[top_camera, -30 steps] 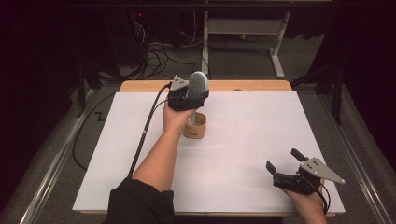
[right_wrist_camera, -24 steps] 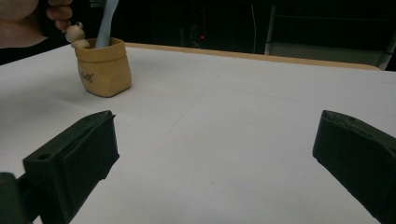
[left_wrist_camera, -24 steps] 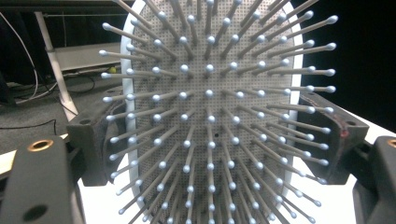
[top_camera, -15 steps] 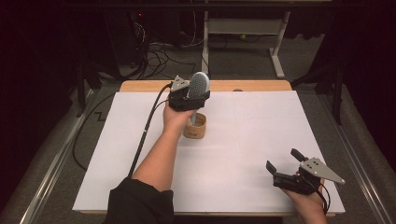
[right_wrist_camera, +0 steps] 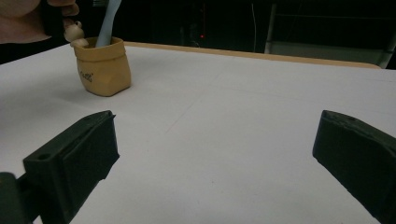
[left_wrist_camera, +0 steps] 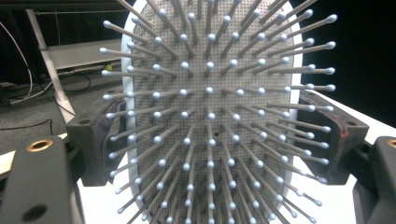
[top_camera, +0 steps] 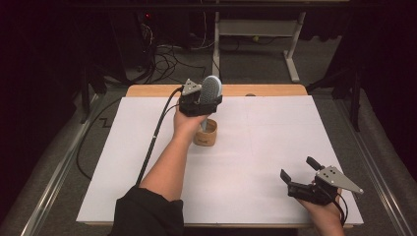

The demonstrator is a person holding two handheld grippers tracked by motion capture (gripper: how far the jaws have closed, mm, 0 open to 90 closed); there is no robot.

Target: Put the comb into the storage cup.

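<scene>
A grey-white paddle hairbrush (top_camera: 211,88) stands upright, its pale blue handle (right_wrist_camera: 108,23) reaching down into a small tan pot (top_camera: 206,133) at the far middle of the white table. My left gripper (top_camera: 207,102) is shut on the brush head; in the left gripper view the bristled face (left_wrist_camera: 210,116) sits squeezed between the two black fingers (left_wrist_camera: 95,135). The pot (right_wrist_camera: 102,67) has a tiny figure on its rim. My right gripper (top_camera: 297,168) rests low at the near right of the table, open, with nothing between its jaws (right_wrist_camera: 215,140).
A white sheet (top_camera: 255,147) covers the table, with a wooden strip (top_camera: 265,90) along the far edge. Beyond it stand a desk frame (top_camera: 255,29) and floor cables (top_camera: 167,54). A black cable (top_camera: 155,137) trails from the left gripper across the table's left half.
</scene>
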